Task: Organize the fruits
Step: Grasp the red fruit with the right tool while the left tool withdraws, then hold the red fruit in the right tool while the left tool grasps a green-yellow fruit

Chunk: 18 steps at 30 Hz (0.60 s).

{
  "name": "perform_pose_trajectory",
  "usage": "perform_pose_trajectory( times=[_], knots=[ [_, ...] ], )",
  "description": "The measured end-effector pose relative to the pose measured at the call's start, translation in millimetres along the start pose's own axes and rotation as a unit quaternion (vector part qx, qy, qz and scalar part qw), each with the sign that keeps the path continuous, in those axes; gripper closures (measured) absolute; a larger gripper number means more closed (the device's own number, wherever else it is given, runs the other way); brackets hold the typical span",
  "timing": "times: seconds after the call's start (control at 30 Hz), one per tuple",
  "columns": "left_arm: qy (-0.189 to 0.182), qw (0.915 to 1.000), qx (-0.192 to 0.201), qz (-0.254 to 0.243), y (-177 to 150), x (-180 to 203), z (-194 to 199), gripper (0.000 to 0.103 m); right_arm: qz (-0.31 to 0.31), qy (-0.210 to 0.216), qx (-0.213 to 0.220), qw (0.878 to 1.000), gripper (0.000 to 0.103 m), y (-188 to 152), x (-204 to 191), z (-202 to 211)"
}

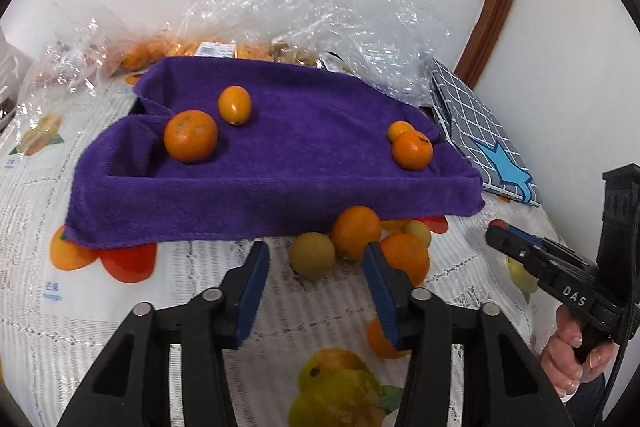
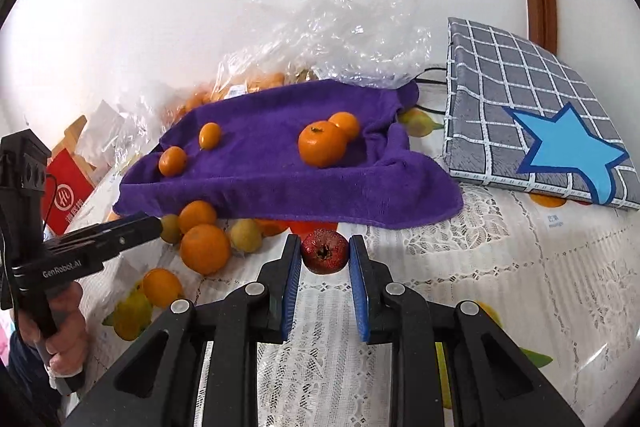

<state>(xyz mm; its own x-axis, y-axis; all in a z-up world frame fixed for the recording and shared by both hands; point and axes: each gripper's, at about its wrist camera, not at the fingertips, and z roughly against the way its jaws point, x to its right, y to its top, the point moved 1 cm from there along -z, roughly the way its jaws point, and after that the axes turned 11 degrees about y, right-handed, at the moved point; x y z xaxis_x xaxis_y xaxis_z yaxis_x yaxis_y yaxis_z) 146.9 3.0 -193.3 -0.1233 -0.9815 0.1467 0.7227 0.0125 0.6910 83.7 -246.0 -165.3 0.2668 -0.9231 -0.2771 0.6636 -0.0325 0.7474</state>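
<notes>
The right gripper [image 2: 325,255] clamped a small red fruit [image 2: 324,251] near the purple towel [image 2: 280,183]. The left gripper [image 1: 316,259], jaws apart and empty, faced loose oranges [image 1: 356,231] at the towel's near edge; 4 lay on it.

A table [image 2: 500,267] covered with a white lace cloth printed with fruit is carrying everything. A purple towel [image 2: 280,183] is lying toward its far edge, with clear plastic bags [image 2: 340,27] sitting behind it. A grey checked pad [image 2: 512,99] with a blue star is resting at the far right. Loose oranges [image 2: 204,249] and greenish fruits [image 2: 246,235] are clustering along the towel's near edge.
</notes>
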Motion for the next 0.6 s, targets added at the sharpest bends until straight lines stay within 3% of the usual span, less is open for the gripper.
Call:
perform_pose_trajectory(
  times=[0.33, 0.6],
  knots=[
    [0.009, 0.9994, -0.025, 0.023, 1.1, -4.2, -12.1, 0.079, 0.027, 0.013, -0.014, 0.999, 0.079, -2.0, -13.2, -6.5],
    [0.005, 0.9988, 0.004, 0.049, 2.0, -14.4, -2.2, 0.08, 0.019, 0.015, -0.013, 1.0, 0.079, -2.1, -10.2, -6.7]
  ],
)
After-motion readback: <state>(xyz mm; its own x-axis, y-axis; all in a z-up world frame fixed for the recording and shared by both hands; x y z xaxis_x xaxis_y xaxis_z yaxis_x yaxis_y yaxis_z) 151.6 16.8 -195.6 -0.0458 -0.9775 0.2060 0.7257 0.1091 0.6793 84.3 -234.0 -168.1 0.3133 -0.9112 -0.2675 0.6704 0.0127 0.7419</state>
